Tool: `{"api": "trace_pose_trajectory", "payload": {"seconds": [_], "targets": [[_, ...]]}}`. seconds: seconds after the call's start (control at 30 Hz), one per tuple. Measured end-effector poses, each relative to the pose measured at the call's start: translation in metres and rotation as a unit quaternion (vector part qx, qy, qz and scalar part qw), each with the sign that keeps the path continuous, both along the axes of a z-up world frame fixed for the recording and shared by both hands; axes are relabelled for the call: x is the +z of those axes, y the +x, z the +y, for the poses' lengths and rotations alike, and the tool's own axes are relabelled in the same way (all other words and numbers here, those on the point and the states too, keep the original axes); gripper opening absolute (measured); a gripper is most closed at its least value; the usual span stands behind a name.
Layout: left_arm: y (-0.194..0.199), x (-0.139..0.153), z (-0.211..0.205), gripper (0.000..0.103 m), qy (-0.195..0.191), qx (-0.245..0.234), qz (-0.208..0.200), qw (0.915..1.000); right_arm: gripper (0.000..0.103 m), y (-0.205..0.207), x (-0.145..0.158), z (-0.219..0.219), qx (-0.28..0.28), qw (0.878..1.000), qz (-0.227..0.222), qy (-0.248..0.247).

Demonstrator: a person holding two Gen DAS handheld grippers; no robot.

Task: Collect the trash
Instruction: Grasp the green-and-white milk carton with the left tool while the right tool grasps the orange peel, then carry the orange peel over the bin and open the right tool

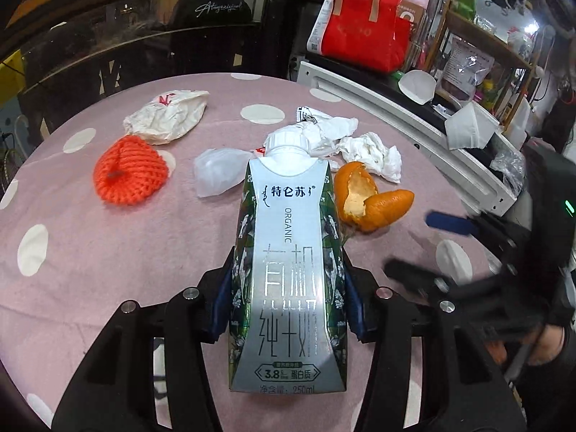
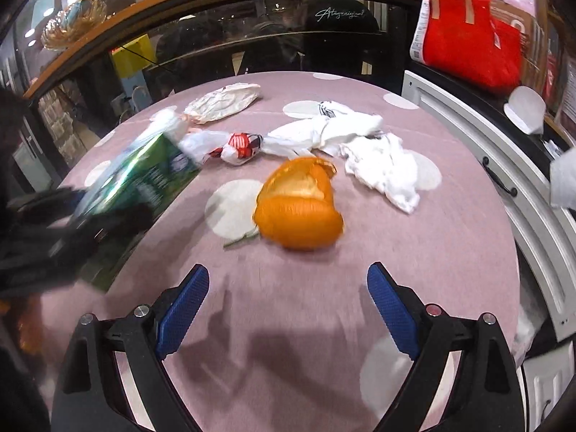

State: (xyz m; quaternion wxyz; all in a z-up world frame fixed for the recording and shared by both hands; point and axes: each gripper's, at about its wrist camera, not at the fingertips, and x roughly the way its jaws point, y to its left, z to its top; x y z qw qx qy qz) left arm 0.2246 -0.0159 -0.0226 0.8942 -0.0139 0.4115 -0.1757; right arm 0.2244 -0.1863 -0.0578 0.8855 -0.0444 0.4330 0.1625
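Observation:
My left gripper point(image 1: 286, 270) is shut on a silver and green milk carton point(image 1: 286, 273) with a white cap, held above the pink dotted tablecloth point(image 1: 108, 252). The carton also shows blurred at the left of the right wrist view point(image 2: 144, 176). My right gripper point(image 2: 288, 280) is open and empty, just short of an orange peel point(image 2: 298, 212), which also shows in the left wrist view point(image 1: 370, 198). Crumpled white tissues point(image 2: 381, 165), a red and white wrapper point(image 2: 241, 147), a paper bag point(image 1: 169, 115), a plastic bag point(image 1: 216, 172) and an orange foam fruit net point(image 1: 129, 172) lie on the table.
A white cabinet point(image 2: 486, 136) runs along the table's right edge. A red tote bag point(image 1: 363, 32) stands on a counter behind it. A dark glass display case point(image 2: 252, 43) lies behind the table. The right gripper appears blurred at the right of the left wrist view point(image 1: 468, 252).

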Motion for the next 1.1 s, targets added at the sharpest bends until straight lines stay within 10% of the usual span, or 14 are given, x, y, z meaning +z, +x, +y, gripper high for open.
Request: {"api": "trace_pose_trajectory", "payload": {"seconds": [0.23,0.57,1.1], "targets": [[-0.016,-0.006,0.015,0.051,-0.01,0.008,-0.002,0.9999,0.087,0.045,-0.018,0.008,0.002,1.0,0.027,0.014],[-0.019,-0.013,0.019,0.051,-0.022,0.008,0.007,0.9997,0.043,0.043,-0.014,0.001,-0.016,0.999,0.016,0.03],[-0.05,-0.012,-0.011,0.051,-0.013,-0.016,0.001,0.9998,0.037,-0.031,0.014,-0.033,-0.031,0.997,-0.009,0.071]]}}
